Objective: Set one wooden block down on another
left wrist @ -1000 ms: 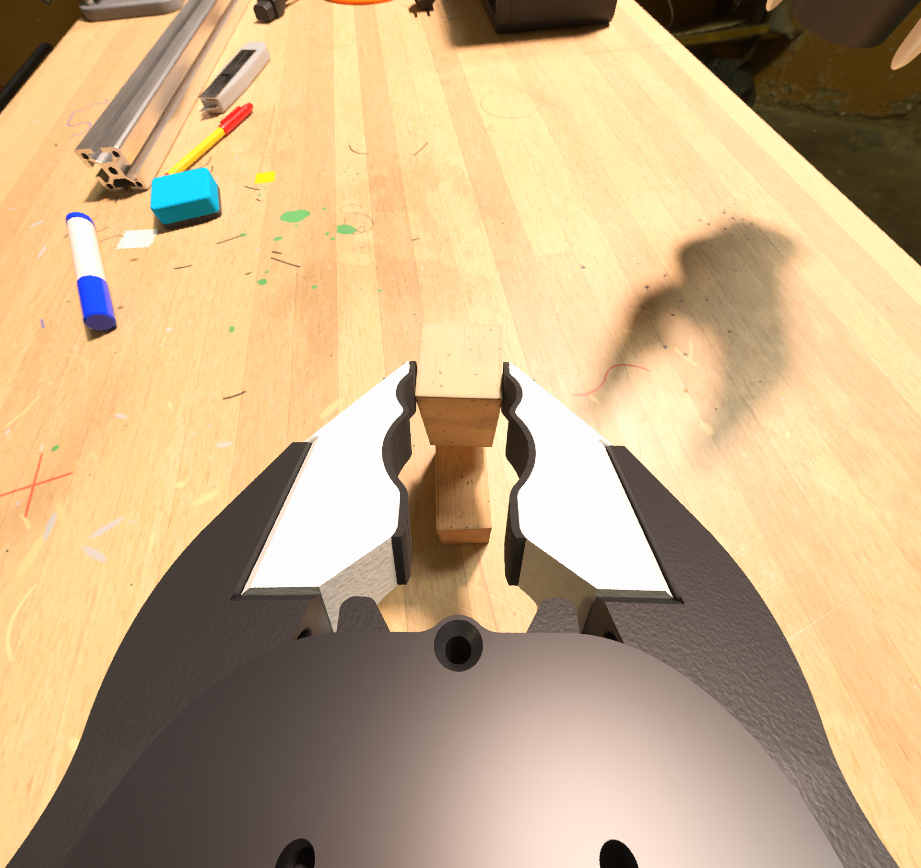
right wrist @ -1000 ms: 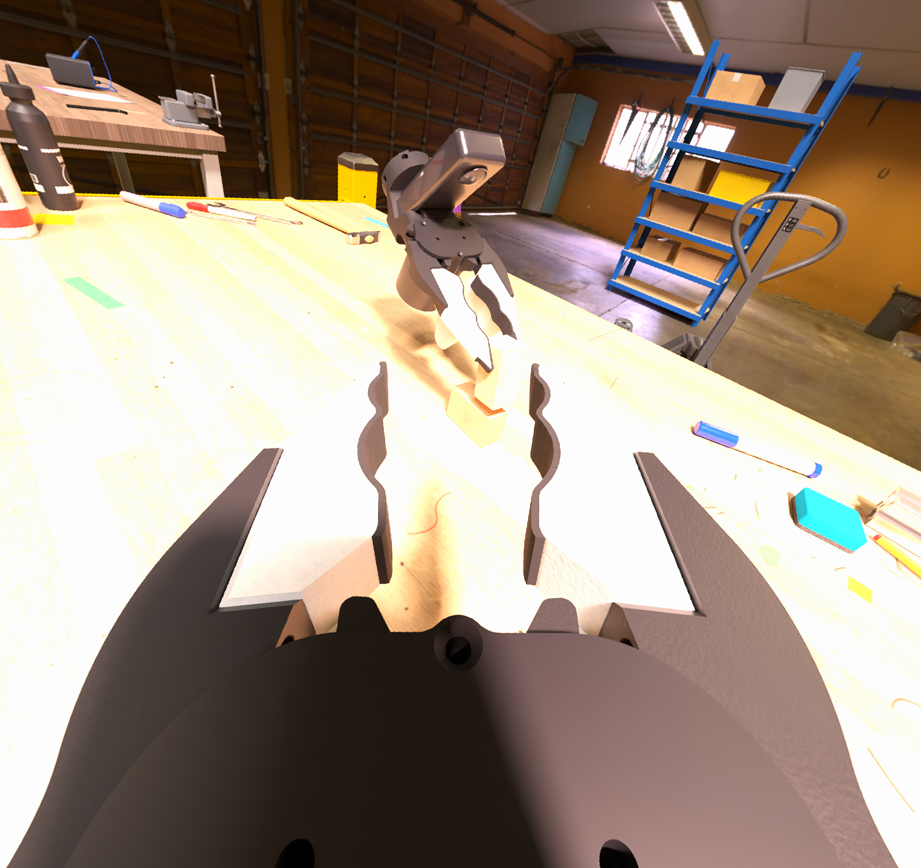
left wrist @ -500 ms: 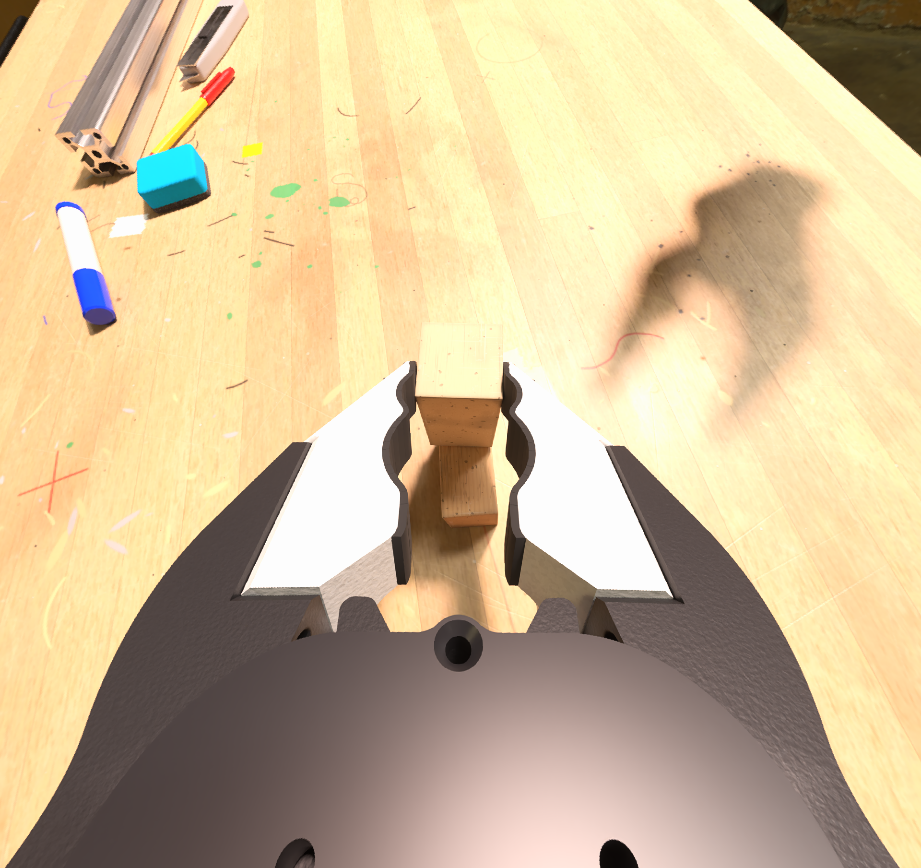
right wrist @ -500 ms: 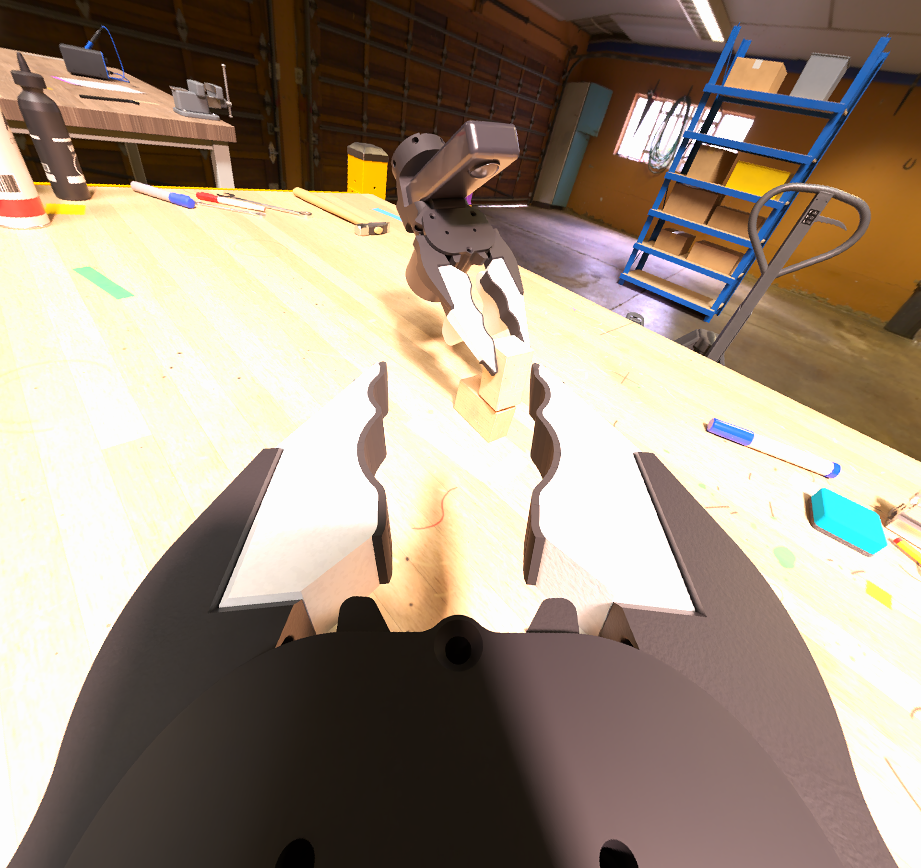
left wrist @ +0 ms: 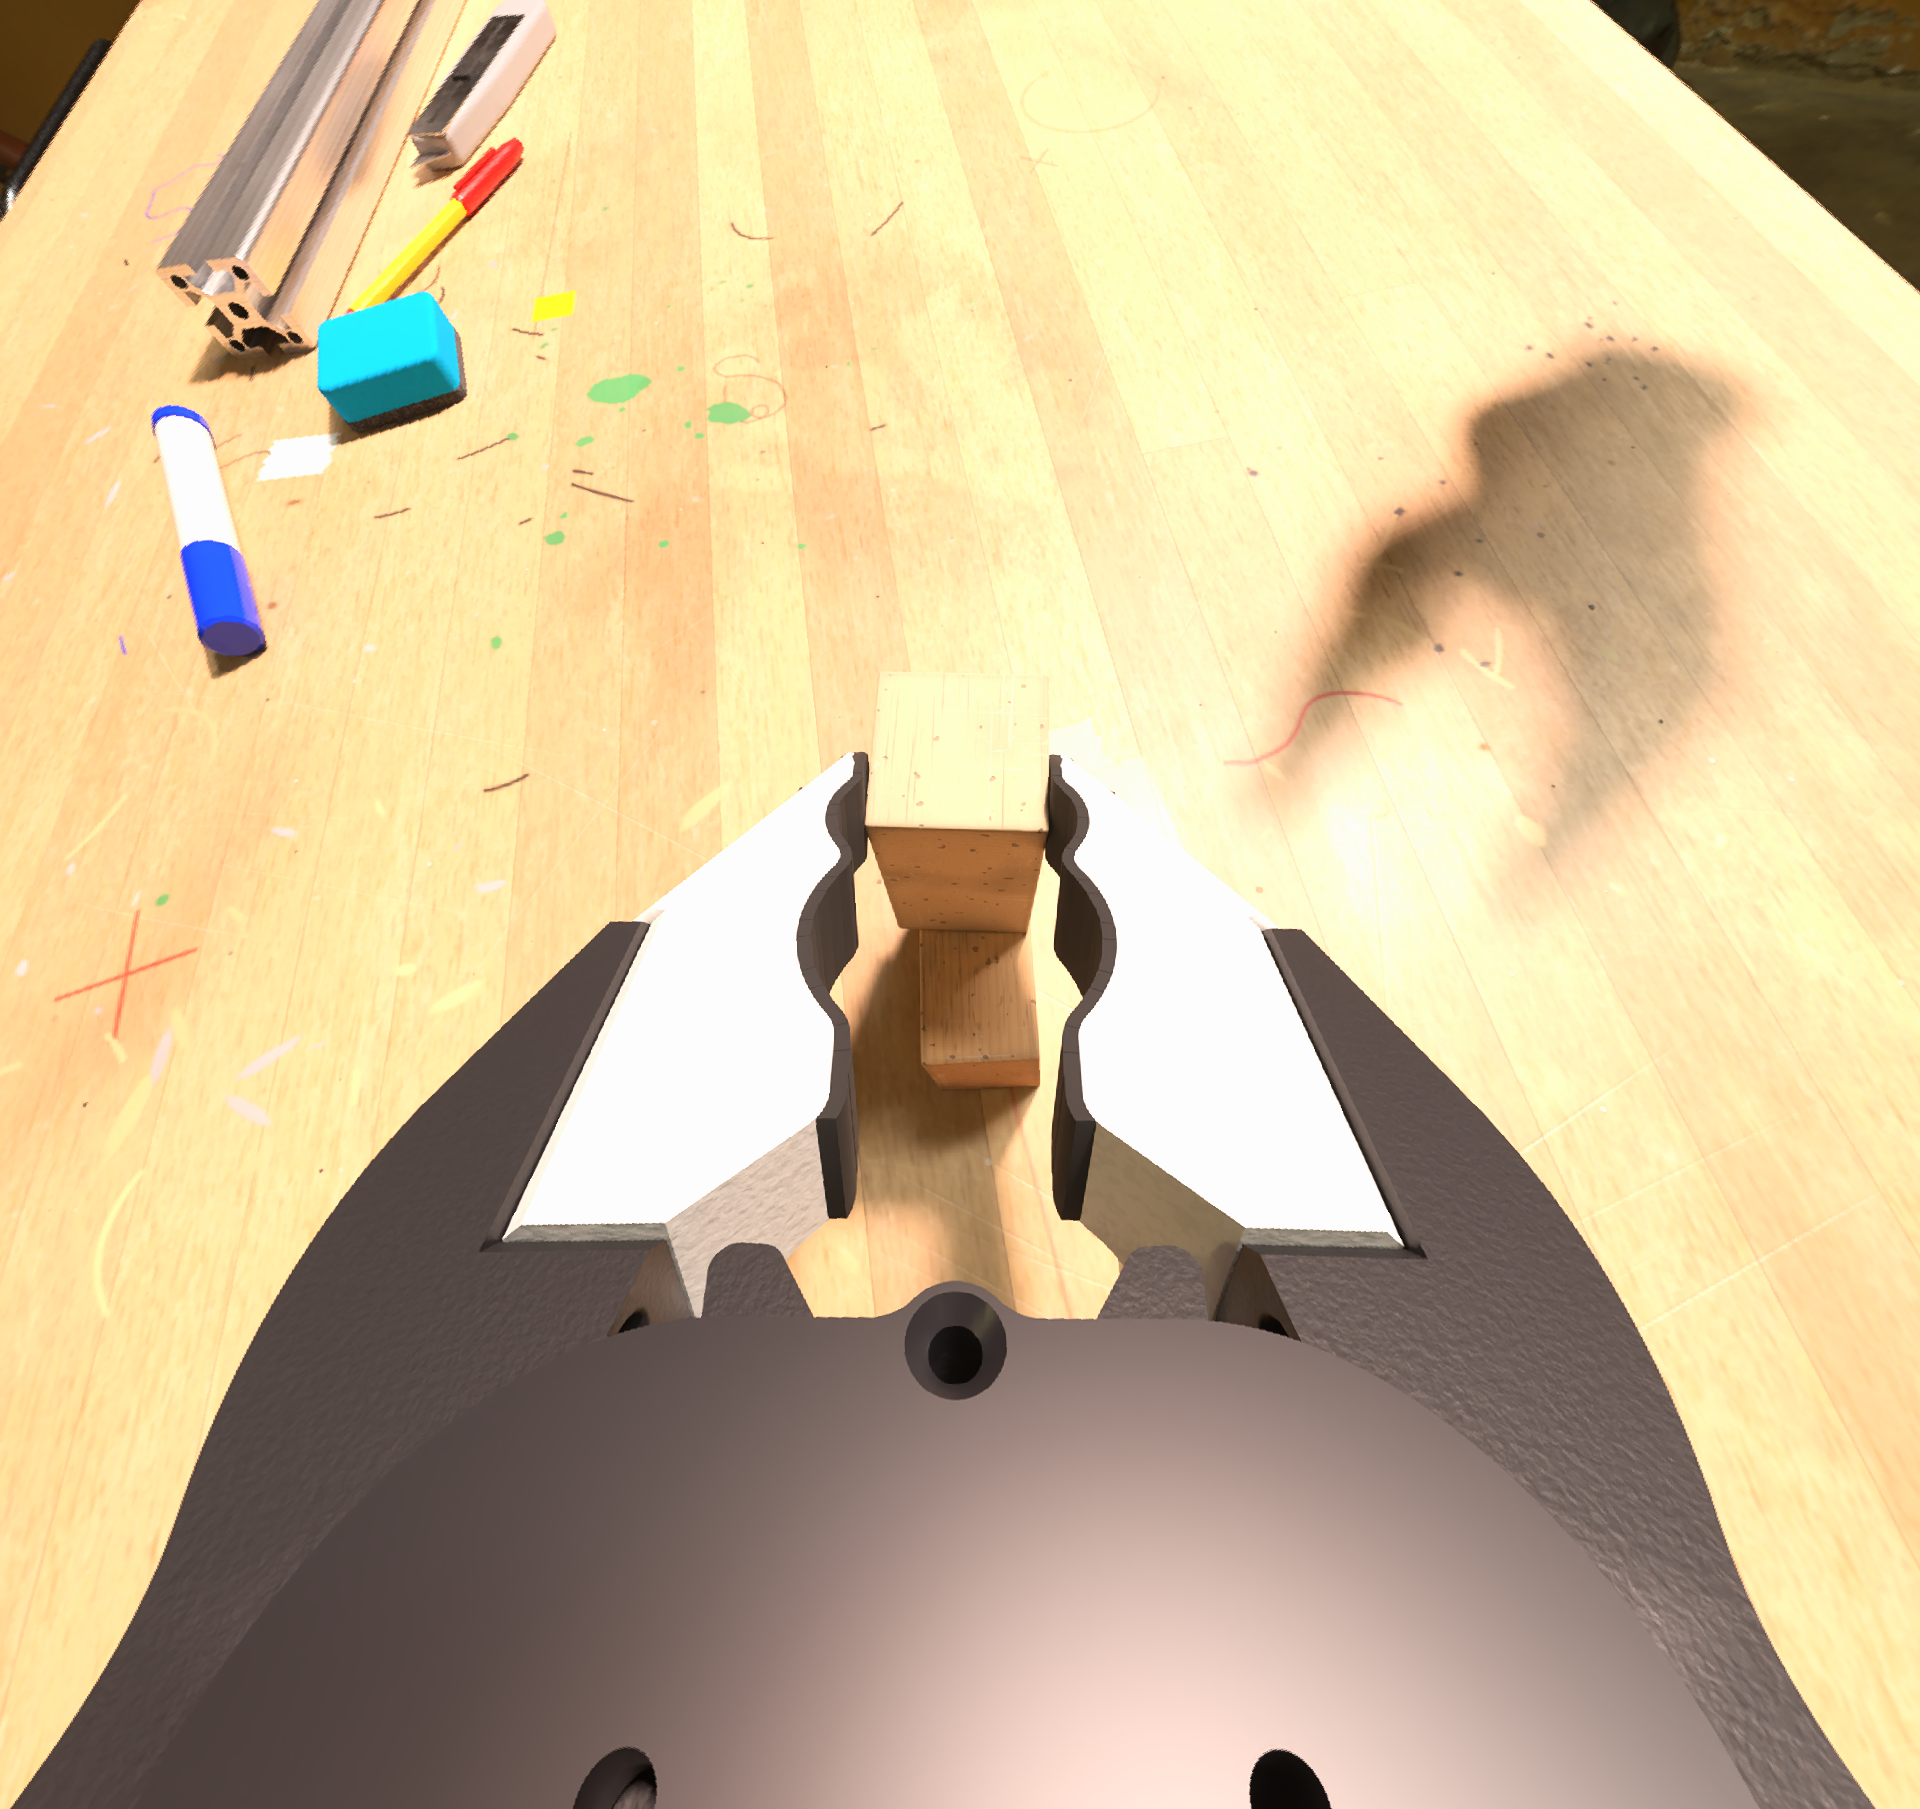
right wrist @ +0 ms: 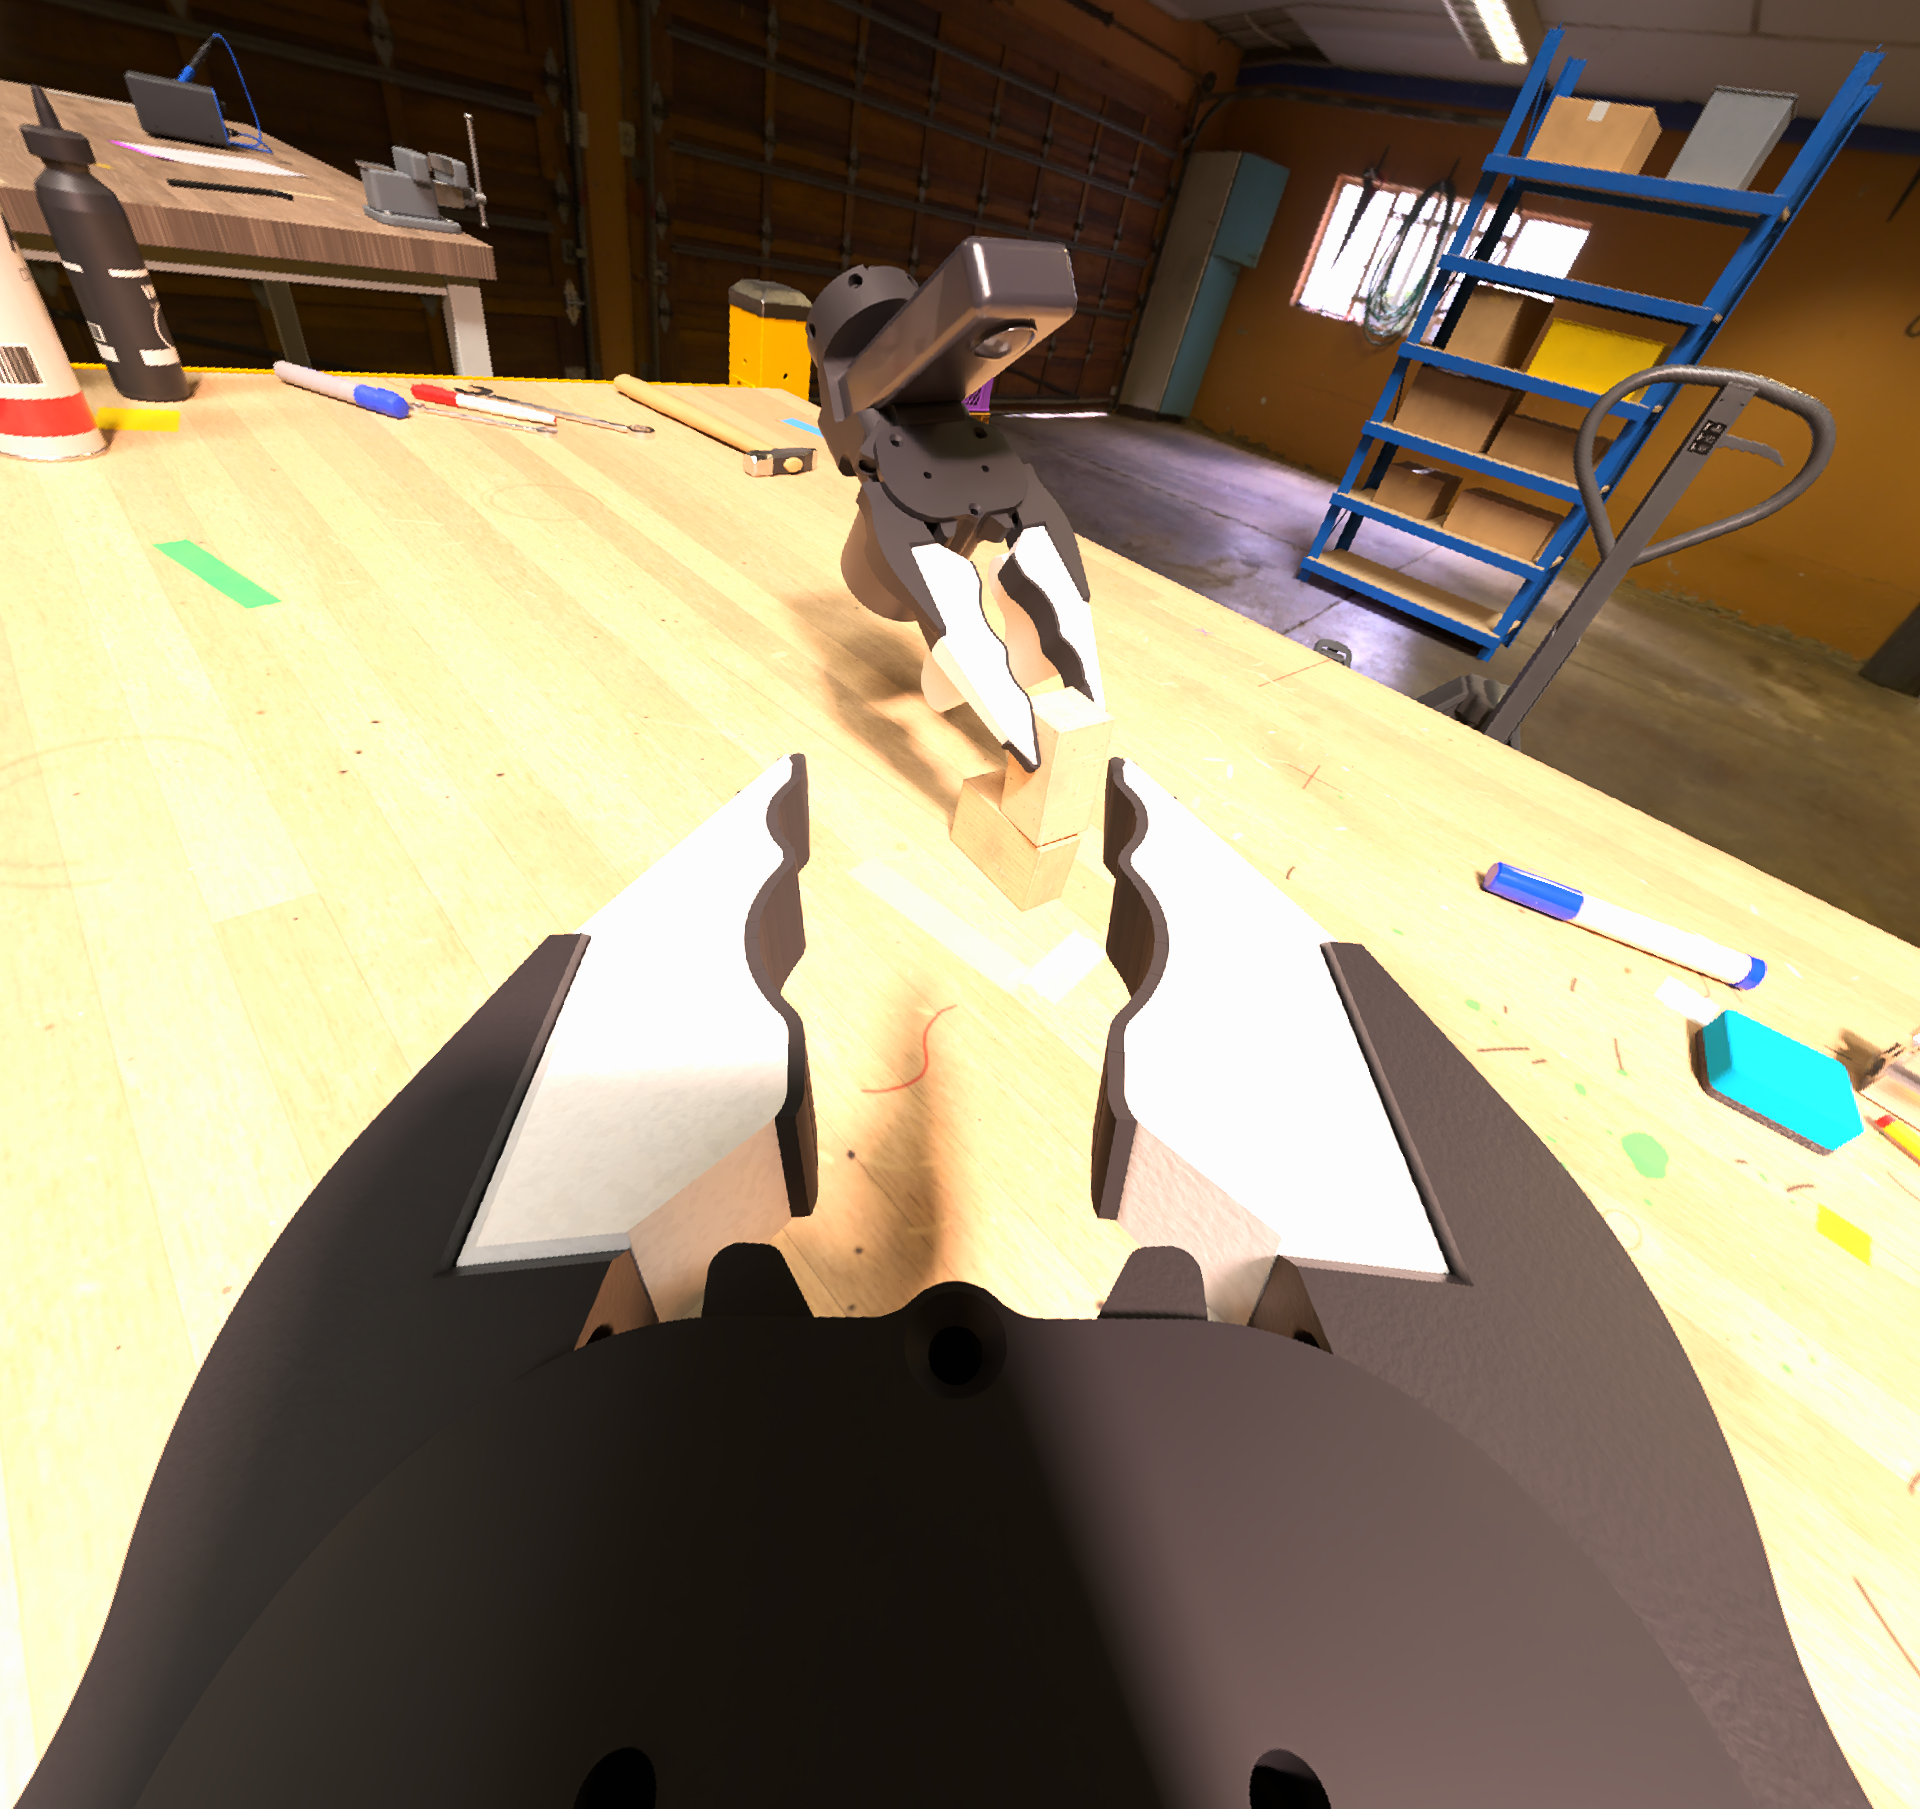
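Observation:
My left gripper [left wrist: 956,772] is shut on a pale wooden block [left wrist: 956,803] held between its fingertips. A second wooden block [left wrist: 979,1006] lies on the bench right beneath it. In the right wrist view the held block [right wrist: 1070,762] stands upright and rests on the lower block [right wrist: 1013,850], with the left gripper [right wrist: 1049,710] still clamped on it from above. My right gripper [right wrist: 956,772] is open and empty. It hovers above the bench, short of the two blocks.
A wooden workbench [left wrist: 1143,305] carries an aluminium rail [left wrist: 312,128], a cyan eraser [left wrist: 387,357], a blue-capped marker [left wrist: 208,533] and a red and yellow pen [left wrist: 442,221] at the left. The bench's right edge [left wrist: 1766,128] drops to the floor. A hammer [right wrist: 717,424] lies farther off.
The left gripper has lowered the held block onto the lower block. The right gripper has drawn closer to the blocks, still open.

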Robot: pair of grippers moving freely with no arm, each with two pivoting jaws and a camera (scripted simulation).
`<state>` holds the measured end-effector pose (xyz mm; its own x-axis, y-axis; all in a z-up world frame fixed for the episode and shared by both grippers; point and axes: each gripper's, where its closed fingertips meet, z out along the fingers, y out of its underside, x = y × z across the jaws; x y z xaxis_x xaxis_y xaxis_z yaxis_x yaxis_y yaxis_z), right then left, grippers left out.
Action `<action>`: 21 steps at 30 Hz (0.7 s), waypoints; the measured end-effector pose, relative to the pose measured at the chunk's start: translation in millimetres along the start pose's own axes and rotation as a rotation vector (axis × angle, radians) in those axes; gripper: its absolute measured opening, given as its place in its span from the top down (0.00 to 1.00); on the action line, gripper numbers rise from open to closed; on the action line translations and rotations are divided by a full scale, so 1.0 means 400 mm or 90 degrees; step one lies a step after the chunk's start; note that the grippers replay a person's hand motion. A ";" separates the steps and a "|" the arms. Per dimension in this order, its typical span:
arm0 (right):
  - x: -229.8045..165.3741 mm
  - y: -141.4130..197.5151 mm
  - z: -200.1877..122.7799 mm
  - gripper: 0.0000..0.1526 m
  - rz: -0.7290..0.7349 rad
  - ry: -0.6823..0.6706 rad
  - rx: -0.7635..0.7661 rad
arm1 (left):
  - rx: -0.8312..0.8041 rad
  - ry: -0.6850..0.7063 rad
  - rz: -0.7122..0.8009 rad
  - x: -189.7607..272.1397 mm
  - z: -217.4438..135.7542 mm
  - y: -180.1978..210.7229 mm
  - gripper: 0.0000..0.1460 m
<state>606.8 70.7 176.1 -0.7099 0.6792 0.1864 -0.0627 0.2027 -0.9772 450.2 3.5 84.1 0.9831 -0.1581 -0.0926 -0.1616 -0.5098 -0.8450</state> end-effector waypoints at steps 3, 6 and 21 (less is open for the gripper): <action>0.000 0.002 0.001 0.63 0.001 -0.001 -0.002 | -0.006 -0.002 0.003 0.001 0.000 0.000 0.77; -0.002 0.004 0.002 0.62 0.000 -0.003 -0.003 | -0.014 -0.005 0.012 0.003 -0.003 0.003 0.77; -0.005 0.010 0.006 0.62 -0.002 -0.009 -0.011 | -0.032 -0.016 -0.010 -0.005 -0.015 0.014 0.77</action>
<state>606.4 68.4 171.4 -0.7196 0.6686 0.1875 -0.0526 0.2168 -0.9748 446.7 -4.0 82.7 0.9873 -0.1290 -0.0922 -0.1489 -0.5545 -0.8187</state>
